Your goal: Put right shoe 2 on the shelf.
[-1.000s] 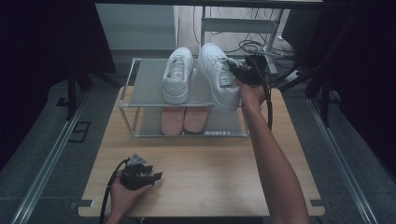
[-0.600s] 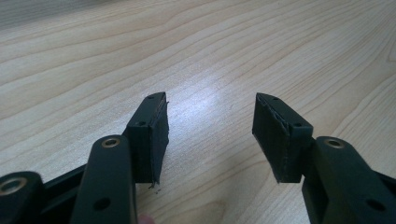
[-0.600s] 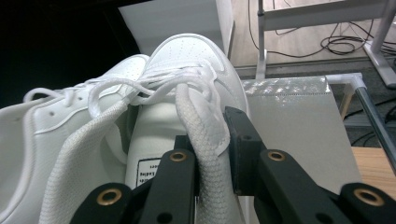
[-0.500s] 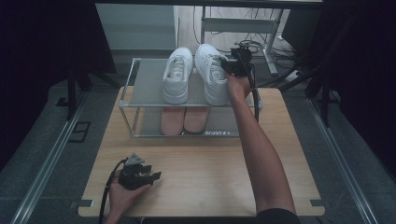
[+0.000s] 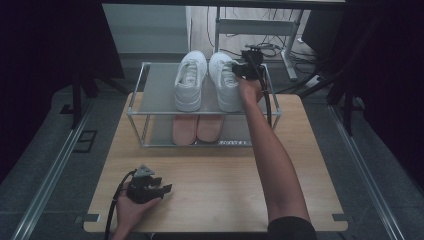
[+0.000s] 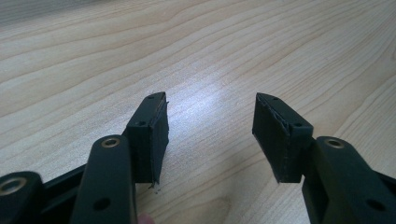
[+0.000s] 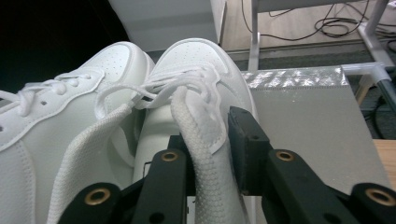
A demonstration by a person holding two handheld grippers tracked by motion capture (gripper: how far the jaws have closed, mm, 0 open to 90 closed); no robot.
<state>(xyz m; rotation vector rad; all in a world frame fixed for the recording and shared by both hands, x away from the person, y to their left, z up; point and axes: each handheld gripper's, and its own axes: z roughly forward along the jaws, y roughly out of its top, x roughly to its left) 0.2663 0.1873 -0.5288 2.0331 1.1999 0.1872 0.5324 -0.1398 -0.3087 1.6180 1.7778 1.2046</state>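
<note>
On the rack's [image 5: 145, 67] top shelf, two white sneakers sit side by side, and the right gripper [image 7: 209, 140] straddles the tongue [image 7: 201, 140] of the right sneaker [image 5: 223, 82]; its jaws have just been opening, and the pads seem to stand off the tongue, though the view is tight. If the gripper lifts away carelessly, a jaw could snag the laces [image 7: 163, 88] and drag the sneaker toward the shelf's right edge. The left gripper [image 6: 208, 135] rests released on the table [image 6: 233, 46], well in front of the rack.
</note>
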